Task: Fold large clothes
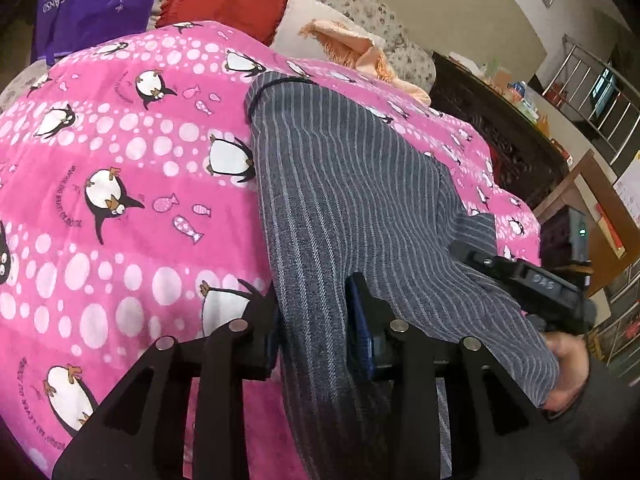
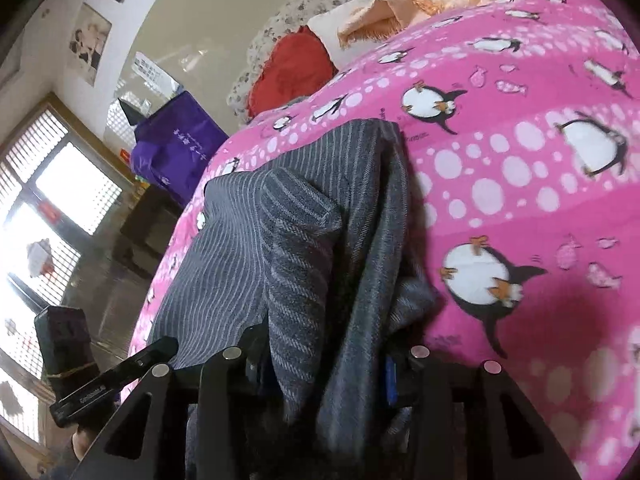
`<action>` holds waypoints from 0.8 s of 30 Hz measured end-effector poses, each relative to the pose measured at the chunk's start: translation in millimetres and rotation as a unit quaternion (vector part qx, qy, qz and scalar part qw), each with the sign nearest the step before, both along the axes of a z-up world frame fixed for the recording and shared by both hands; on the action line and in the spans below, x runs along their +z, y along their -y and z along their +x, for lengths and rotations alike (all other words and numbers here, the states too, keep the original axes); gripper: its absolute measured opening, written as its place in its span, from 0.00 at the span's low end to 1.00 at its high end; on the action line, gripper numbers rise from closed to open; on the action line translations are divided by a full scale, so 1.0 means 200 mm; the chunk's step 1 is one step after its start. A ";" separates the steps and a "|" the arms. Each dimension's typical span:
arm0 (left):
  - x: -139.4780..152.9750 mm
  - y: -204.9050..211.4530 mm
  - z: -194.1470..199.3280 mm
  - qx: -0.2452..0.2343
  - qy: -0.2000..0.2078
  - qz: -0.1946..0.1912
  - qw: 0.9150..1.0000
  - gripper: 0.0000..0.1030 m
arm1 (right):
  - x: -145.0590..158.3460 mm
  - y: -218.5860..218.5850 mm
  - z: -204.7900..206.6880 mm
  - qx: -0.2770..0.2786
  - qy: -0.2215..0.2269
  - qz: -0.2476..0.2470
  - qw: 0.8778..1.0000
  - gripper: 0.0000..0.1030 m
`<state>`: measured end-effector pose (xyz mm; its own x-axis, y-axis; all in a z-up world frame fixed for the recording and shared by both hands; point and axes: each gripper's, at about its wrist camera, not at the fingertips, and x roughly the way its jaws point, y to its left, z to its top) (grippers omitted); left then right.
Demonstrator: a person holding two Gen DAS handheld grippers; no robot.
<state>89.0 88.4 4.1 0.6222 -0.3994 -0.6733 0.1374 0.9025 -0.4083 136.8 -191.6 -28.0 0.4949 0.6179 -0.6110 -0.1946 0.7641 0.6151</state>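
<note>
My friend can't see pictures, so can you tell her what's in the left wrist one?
The left gripper is shut on a grey striped garment that lies across a pink penguin blanket. The right gripper, held in a hand, is at the garment's right edge. Behind are a red cushion and a purple bag.
</note>
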 end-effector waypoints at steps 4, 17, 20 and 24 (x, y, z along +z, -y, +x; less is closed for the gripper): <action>0.08 -0.02 -0.04 0.017 -0.003 0.012 1.000 0.33 | 0.19 0.13 -0.12 -0.004 0.013 -0.036 0.999 0.40; 0.32 0.11 -0.45 0.080 0.005 0.122 0.989 0.98 | 0.47 0.15 -0.70 -0.008 0.071 -0.227 0.971 0.70; 0.36 0.20 -0.53 0.089 0.021 0.165 0.982 0.98 | 0.47 0.13 -0.77 -0.007 0.076 -0.231 0.970 0.70; 0.45 0.24 -0.61 0.134 0.044 0.199 0.970 0.98 | 0.52 0.10 -0.83 -0.011 0.089 -0.234 0.968 0.70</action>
